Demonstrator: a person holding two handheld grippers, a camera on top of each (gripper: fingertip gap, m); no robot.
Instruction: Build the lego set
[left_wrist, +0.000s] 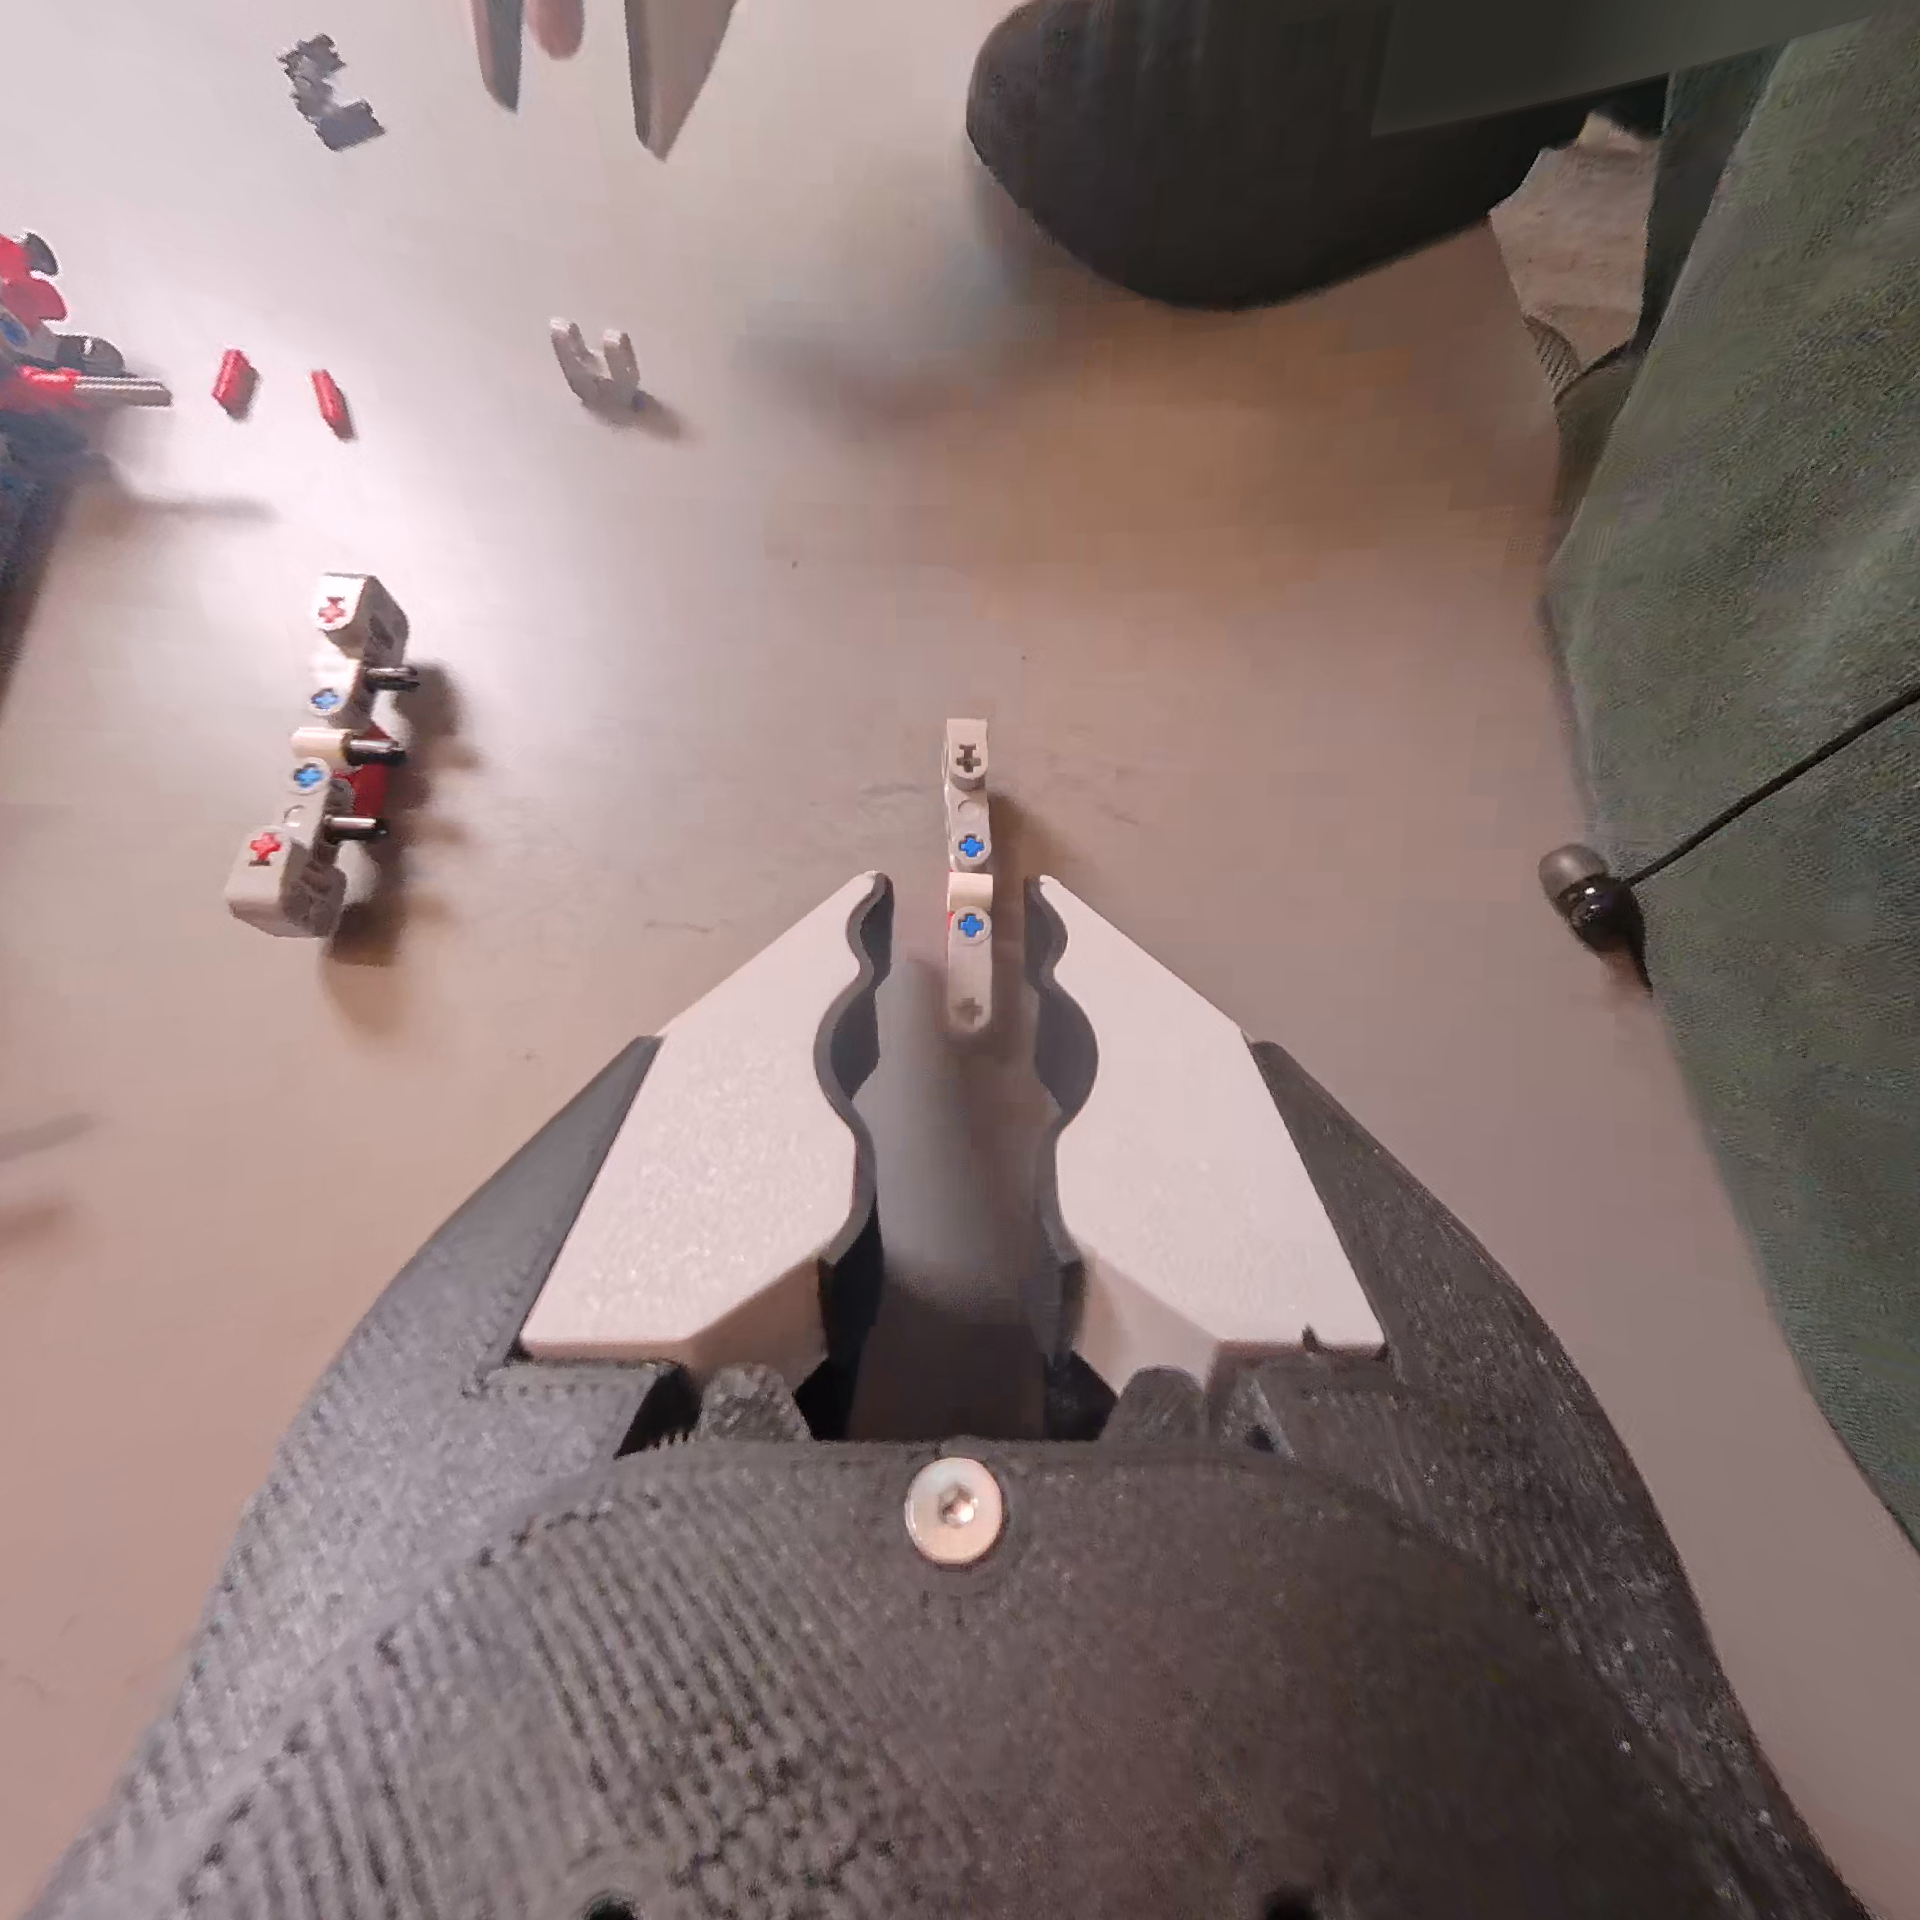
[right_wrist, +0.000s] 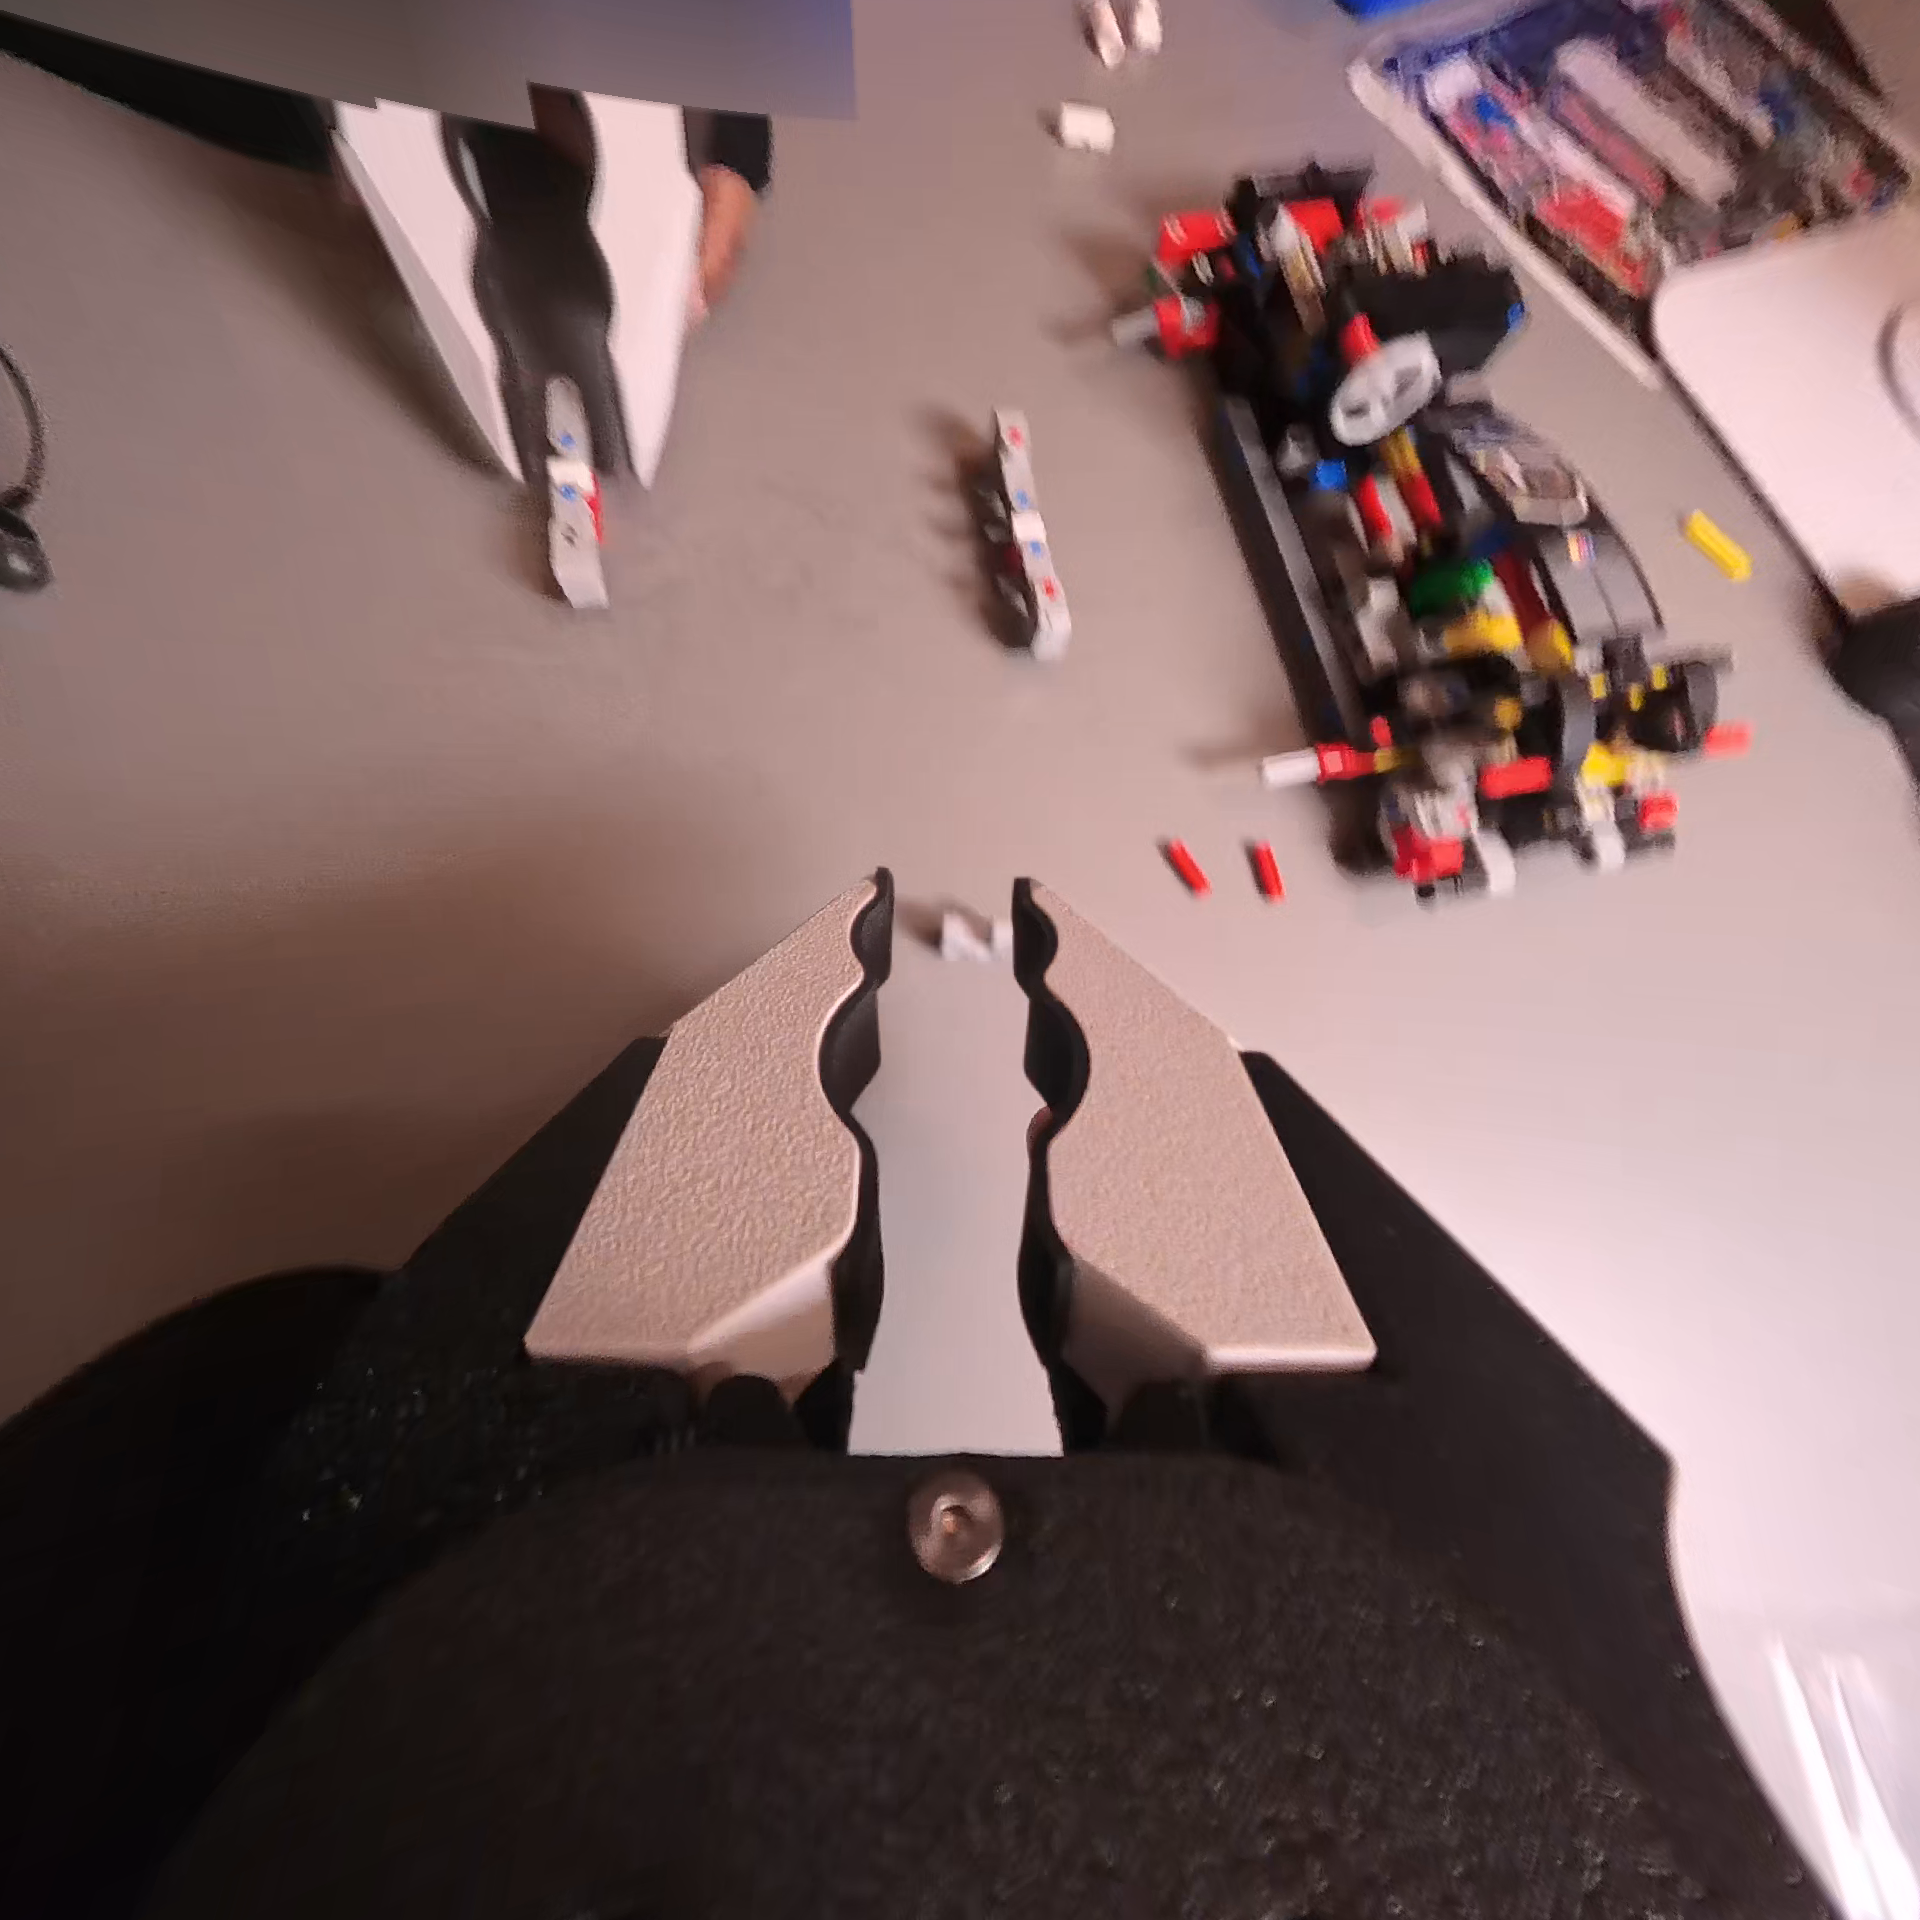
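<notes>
My left gripper (left_wrist: 961, 896) is open, low over the table. A narrow grey beam assembly with blue pins (left_wrist: 968, 883) stands on edge between its fingertips, with a gap on each side. The same gripper (right_wrist: 571, 457) and beam (right_wrist: 574, 520) show far off in the right wrist view. My right gripper (right_wrist: 953, 891) is open and empty; a small white forked piece (right_wrist: 966, 935) lies on the table just past its tips. That piece also shows in the left wrist view (left_wrist: 597, 369), below the right gripper's fingers (left_wrist: 665, 83).
A second grey assembly with red and blue pins and black pegs (left_wrist: 312, 758) (right_wrist: 1029, 530) lies alone. Two small red pieces (right_wrist: 1184, 865) lie near a part-built car chassis (right_wrist: 1455, 582). A printed sheet (right_wrist: 1610, 135) lies beyond. Green fabric (left_wrist: 1766, 623) and a black cord (left_wrist: 1590, 904) lie right. About 15 centimeters separates my left fingertips from my right. The small white forked piece (right_wrist: 966, 935) lies around 4 centimeters away from my right fingertips. The left camera catches it too, in the left wrist view (left_wrist: 604, 342).
</notes>
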